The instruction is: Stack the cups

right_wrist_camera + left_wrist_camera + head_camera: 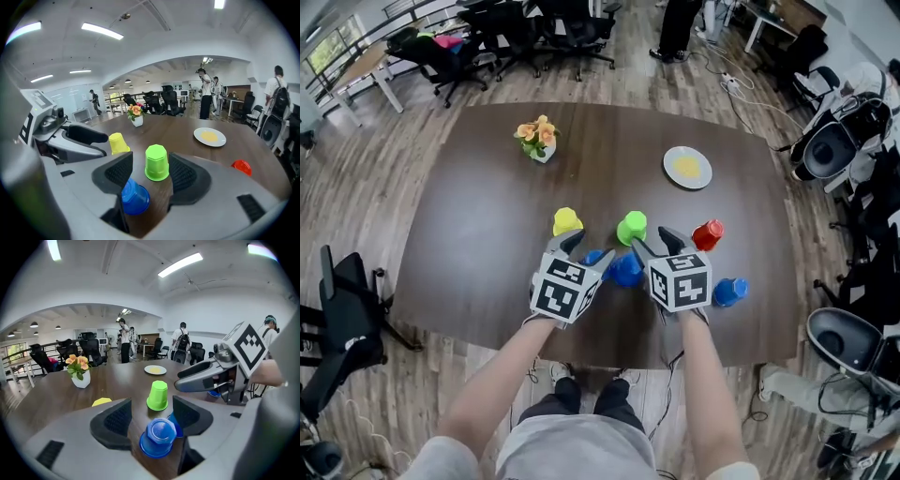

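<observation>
Entry: stacking, not yet begun (my reckoning). My left tongs gaped around an upturned blue plastic cup, pads clear of it. My right tongs gaped empty; second blue cup beside their left jaw, faceted lime-green plastic cup just beyond. Farther out, yellow cup, red cup, third blue cup stood apart, unnested.

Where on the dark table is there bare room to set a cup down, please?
Free: the table left of the yellow plastic cup, and between the white flower vase and white plate. Crowded near edge: green cup, red cup, blue cups, left gripper, right gripper.
</observation>
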{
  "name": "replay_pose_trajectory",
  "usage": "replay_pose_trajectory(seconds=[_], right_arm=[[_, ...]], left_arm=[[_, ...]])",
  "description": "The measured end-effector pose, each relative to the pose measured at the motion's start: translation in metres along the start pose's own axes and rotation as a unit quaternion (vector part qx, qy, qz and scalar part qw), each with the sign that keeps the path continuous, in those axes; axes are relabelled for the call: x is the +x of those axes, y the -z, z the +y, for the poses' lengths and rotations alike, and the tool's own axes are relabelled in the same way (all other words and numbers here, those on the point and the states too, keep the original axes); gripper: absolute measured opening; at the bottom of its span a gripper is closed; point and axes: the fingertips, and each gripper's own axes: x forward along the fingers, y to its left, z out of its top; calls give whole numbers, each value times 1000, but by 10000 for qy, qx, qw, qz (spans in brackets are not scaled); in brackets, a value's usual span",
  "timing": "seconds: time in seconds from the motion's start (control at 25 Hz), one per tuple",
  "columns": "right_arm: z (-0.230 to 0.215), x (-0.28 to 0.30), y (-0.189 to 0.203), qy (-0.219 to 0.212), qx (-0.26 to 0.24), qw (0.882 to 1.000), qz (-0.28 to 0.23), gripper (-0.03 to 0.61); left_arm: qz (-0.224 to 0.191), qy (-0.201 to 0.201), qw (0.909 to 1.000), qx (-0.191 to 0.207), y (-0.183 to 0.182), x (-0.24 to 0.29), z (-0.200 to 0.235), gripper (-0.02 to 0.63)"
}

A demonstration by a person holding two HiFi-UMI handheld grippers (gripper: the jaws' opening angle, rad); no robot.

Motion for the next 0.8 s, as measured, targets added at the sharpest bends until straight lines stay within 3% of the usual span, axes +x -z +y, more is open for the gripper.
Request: replay_pose_trajectory(seconds=[0.36, 0.56, 0.6, 0.8], right_arm=[[-10, 45, -5, -517, -356, 9966, 529, 247], [-12, 59, 6, -547, -600, 9926, 898, 242], [-14, 59, 6, -544, -619, 9926, 894, 212], [-30, 42, 2, -239, -606, 9953, 714, 207]], left_arm=[[-34, -96, 9999, -76, -12, 4, 7, 273], [-28, -139, 9998, -171, -11, 4, 9, 273], [-30, -156, 9997, -188, -11, 4, 10, 273], [-21, -88, 9998, -167, -9, 8, 5, 273]])
